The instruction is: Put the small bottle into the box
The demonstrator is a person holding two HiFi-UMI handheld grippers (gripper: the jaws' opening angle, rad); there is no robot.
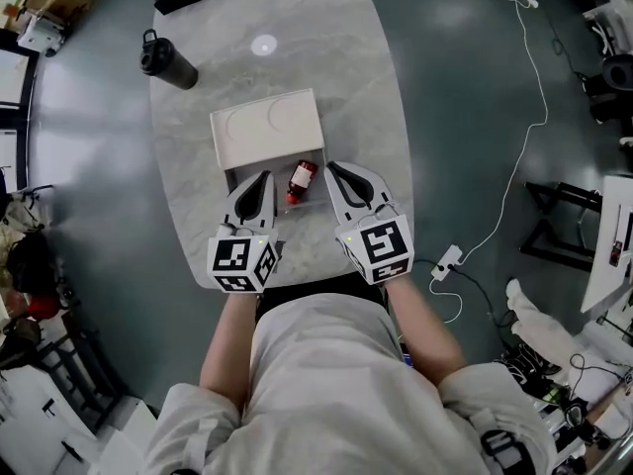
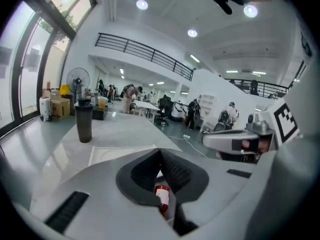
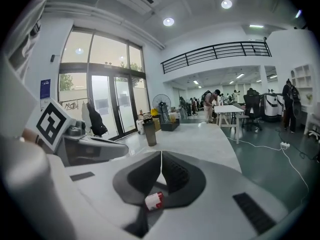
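The small bottle is lying at the box's near corner, long axis pointing boxward, midway between the left gripper and right gripper, the 2 clenched empty.

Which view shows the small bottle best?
Head view: the small bottle lies whole between the left gripper and right gripper. Each gripper view shows only a part of it, past shut jaws.

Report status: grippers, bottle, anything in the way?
Shut and empty: left hand-held gripper, right hand-held gripper. On the table between them: small bottle, lying by the box near edge, not in it. Nothing across box opening.
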